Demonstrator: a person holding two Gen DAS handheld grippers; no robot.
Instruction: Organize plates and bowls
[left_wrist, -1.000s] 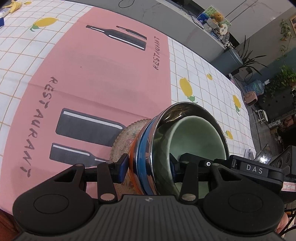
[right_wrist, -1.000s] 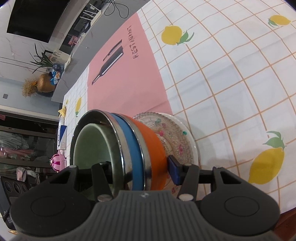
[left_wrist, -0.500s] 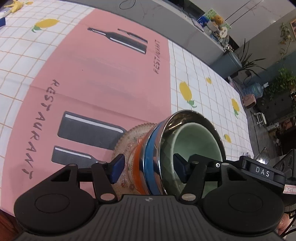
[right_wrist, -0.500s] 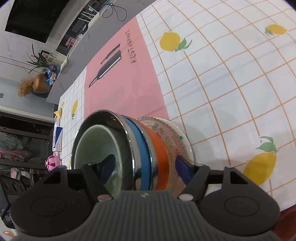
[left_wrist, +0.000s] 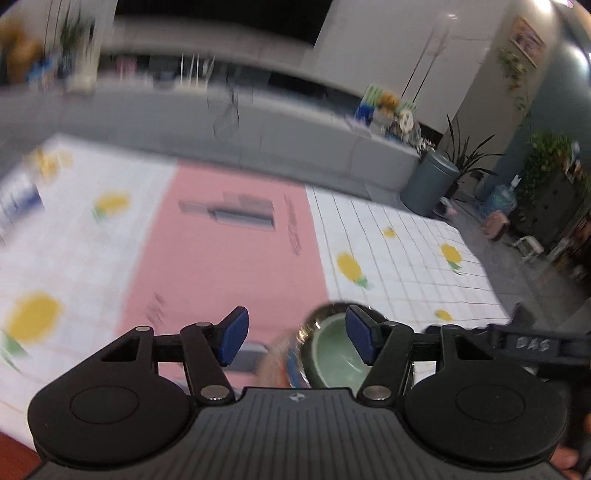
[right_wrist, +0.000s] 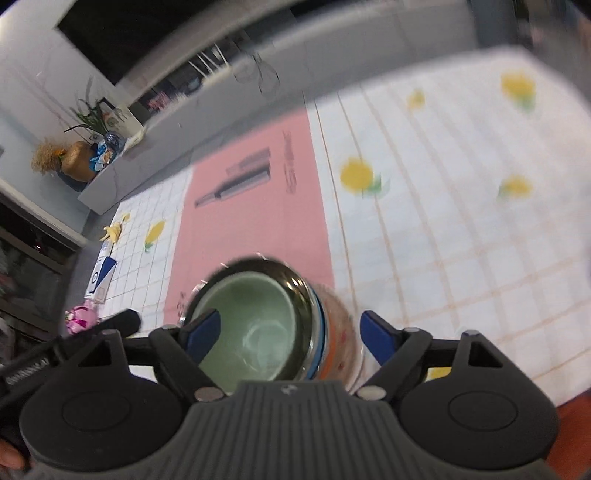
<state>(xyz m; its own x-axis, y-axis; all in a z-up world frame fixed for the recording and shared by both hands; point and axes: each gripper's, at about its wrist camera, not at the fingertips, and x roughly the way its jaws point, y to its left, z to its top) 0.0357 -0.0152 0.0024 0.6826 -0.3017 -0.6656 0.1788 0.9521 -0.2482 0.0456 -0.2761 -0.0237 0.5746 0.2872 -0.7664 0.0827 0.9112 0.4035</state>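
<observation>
On checked lemon tablecloth, at pink mat's near edge: one nested stack.

Counted: one pale green bowl inside one steel bowl, then one blue bowl, one orange bowl, one patterned glass plate beneath. Lower layers blurred, partly hidden behind gripper bodies. Left gripper and right gripper: jaws wide apart, the right's just opening further, blue pads clear of the stack, holding nothing.

Heavy motion blur; fisheye-warped edges
</observation>
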